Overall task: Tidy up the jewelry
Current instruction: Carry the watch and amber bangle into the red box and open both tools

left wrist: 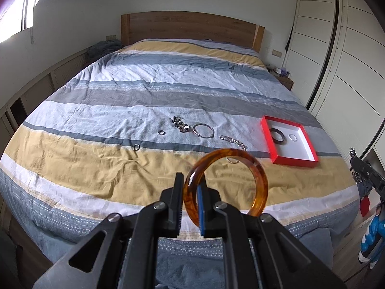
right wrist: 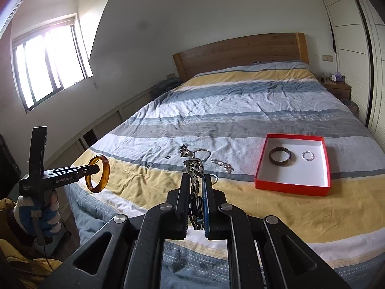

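Observation:
My left gripper (left wrist: 191, 184) is shut on an amber bangle (left wrist: 261, 180), which it holds upright above the near end of the bed. From the right wrist view the same gripper (right wrist: 97, 167) and the amber bangle (right wrist: 105, 177) hang at the left. My right gripper (right wrist: 195, 177) is shut on a metal link bracelet (right wrist: 194, 166) that stands up between its pads. A red box (right wrist: 292, 188) lies on the bed to the right, with a dark bangle (right wrist: 279, 156) and a small silver ring (right wrist: 308, 155) in it. Several loose pieces lie mid-bed, among them a bead bracelet (left wrist: 179, 124), a silver bangle (left wrist: 203, 130) and a chain (left wrist: 233, 141).
The striped duvet (left wrist: 120, 110) covers the whole bed, with a wooden headboard (left wrist: 190, 27) at the far end. White wardrobe doors (left wrist: 349, 72) run along the right and a nightstand (right wrist: 336, 89) stands by them. A gloved hand (right wrist: 45, 219) holds the left gripper's handle.

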Motion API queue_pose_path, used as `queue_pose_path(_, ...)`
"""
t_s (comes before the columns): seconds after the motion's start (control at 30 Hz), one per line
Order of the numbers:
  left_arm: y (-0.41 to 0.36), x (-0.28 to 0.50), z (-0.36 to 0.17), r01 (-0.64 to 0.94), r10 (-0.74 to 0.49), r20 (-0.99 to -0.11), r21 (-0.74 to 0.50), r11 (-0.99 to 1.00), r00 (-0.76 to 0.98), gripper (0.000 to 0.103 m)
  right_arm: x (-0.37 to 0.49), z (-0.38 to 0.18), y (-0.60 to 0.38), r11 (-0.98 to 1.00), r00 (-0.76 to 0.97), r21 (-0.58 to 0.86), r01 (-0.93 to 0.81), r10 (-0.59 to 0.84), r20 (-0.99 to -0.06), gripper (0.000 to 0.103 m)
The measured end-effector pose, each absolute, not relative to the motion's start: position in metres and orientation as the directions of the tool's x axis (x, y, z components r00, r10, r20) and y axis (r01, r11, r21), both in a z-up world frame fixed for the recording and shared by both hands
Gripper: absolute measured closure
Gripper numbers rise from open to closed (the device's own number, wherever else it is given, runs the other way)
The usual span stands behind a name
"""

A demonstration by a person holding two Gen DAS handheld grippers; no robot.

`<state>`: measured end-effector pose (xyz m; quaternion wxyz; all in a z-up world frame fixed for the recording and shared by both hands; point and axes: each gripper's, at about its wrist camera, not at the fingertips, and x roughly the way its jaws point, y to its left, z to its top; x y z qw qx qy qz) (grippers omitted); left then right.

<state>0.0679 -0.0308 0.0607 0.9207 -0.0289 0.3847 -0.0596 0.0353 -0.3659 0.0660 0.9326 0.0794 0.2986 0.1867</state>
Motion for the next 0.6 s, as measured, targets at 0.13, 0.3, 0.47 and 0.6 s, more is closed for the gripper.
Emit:
queue_pose_path(0.13, -0.046, 0.084, 0.054, 0.117, -0.153, -0.721, -0.100, 0.988, 0.676, 0.094, 0.046, 0.065, -0.387, 0.935, 0.763, 0.243, -0.259, 0.352, -0.543, 0.094)
queue_pose_path(0.3, -0.071, 0.110, 0.047, 0.165, -0.186, -0.737, -0.102, 0.981, 0.649, 0.094, 0.062, 0.062, -0.411, 0.952, 0.769, 0.226, -0.206, 0.300, -0.564, 0.094)
queue_pose_path(0.47, -0.104, 0.137, 0.037, 0.233, -0.234, -0.749, -0.109, 0.966, 0.620, 0.094, 0.081, 0.058, -0.432, 0.968, 0.768, 0.197, -0.157, 0.245, -0.592, 0.094)
queue_pose_path(0.6, -0.133, 0.159, 0.028, 0.292, -0.271, -0.758, -0.111, 0.950, 0.593, 0.094, 0.098, 0.051, -0.449, 0.977, 0.762, 0.181, -0.115, 0.204, -0.615, 0.094)
